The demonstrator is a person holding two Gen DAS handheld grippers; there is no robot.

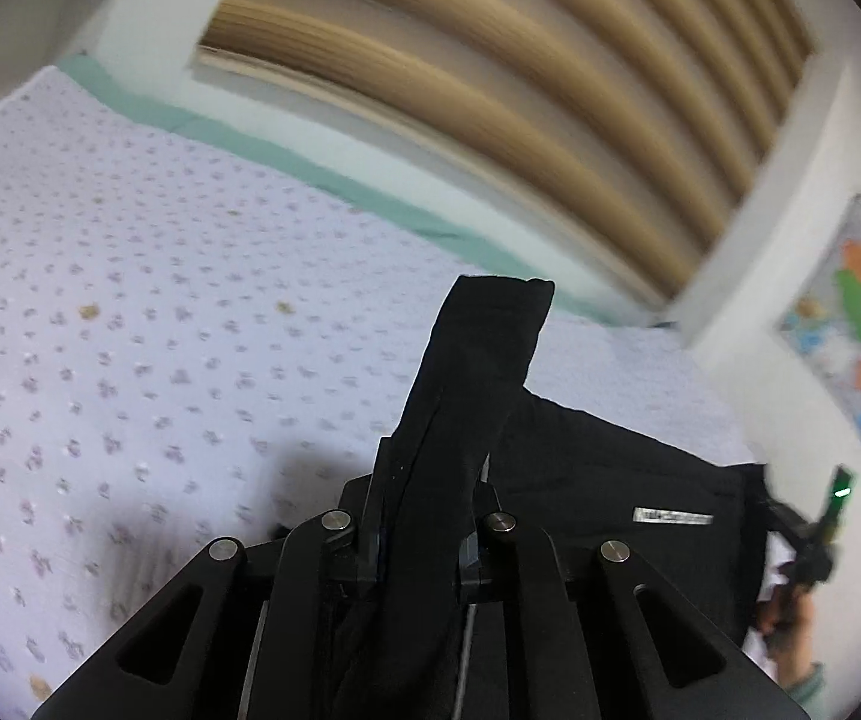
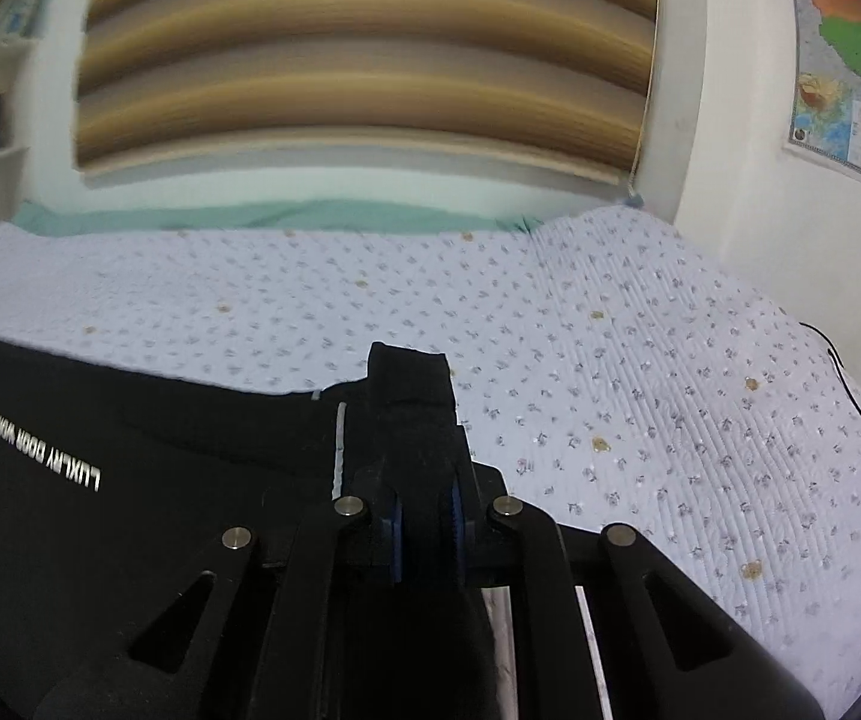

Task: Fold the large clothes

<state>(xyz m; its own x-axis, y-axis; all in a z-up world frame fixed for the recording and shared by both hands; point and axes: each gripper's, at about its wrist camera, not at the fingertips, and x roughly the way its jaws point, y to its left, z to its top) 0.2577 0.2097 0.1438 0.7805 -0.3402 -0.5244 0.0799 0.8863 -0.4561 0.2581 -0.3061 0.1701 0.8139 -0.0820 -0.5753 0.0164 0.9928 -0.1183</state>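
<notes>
Both tools are clamped on the same black garment, which hangs stretched between them above the bed. The left tool has its fingers closed on a bunched fold of black cloth that sticks up past the fingertips; the right tool pinches a similar tab of fabric, its blue pads pressed against it.

From the left wrist view the garment spreads away to the right, toward the other tool, and from the right wrist view it spreads to the left — so the held edge runs side to side between the two hands, roughly along the bed's far edge below the window blind. White lettering on the cloth reads upside down in the right view.

Neither hand looks nearer the bed than the other; the coming move likely needs both to travel together, laying the edge down evenly — otherwise the fold skews.
</notes>
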